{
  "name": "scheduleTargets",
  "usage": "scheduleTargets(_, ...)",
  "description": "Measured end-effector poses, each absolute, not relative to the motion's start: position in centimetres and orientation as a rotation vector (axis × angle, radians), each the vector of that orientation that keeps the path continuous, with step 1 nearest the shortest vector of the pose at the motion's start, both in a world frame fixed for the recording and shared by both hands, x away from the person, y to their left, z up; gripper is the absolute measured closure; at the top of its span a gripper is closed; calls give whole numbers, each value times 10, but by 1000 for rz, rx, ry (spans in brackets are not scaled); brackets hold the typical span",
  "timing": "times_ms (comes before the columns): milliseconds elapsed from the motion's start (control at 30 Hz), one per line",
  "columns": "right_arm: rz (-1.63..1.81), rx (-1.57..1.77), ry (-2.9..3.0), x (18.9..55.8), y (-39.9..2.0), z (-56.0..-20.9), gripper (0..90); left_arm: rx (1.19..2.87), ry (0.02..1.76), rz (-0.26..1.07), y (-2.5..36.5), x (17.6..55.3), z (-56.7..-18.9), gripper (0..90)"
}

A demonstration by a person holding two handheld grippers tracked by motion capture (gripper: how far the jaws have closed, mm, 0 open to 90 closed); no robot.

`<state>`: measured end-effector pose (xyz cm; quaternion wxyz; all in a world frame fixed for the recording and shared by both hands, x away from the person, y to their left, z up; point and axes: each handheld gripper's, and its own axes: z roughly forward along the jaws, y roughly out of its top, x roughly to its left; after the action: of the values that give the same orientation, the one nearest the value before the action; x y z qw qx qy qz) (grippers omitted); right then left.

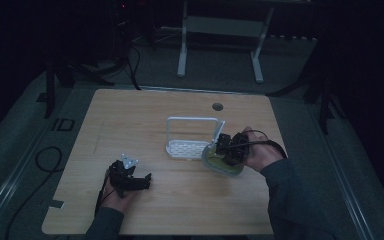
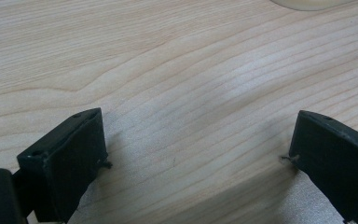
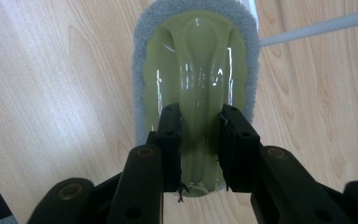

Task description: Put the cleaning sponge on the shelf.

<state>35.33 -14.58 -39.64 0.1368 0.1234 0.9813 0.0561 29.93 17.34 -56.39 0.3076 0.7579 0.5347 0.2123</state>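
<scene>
The item in hand is a scrubbing brush (image 3: 196, 74) with a glossy olive-green plastic back, oval in outline, with a raised ridge running down its middle that serves as a grip. A grey fibrous pad rims the green body on all sides that show. The right gripper (image 3: 199, 149) has its jaws drawn in narrow on that central ridge, one pad against each flank, so the brush is held.

In the high view the brush (image 1: 219, 163) lies at the table's (image 1: 130, 120) right-centre, just beside the front right corner of a white wire rack (image 1: 192, 135). The left gripper (image 2: 196, 158) rests low over bare wood with its jaws standing wide and nothing between them.

The high view is dim, and the right gripper (image 1: 228, 148) covers much of the brush there. The brush's near end is hidden behind the jaws in the right gripper view. Whether the pad touches the rack cannot be told.
</scene>
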Motion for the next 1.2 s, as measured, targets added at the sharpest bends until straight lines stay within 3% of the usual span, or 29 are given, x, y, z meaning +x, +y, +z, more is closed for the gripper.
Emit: scheduleTargets(1200,175,279,2824,363,-120,-401,716,2006,1412,562,174,299,-564,38)
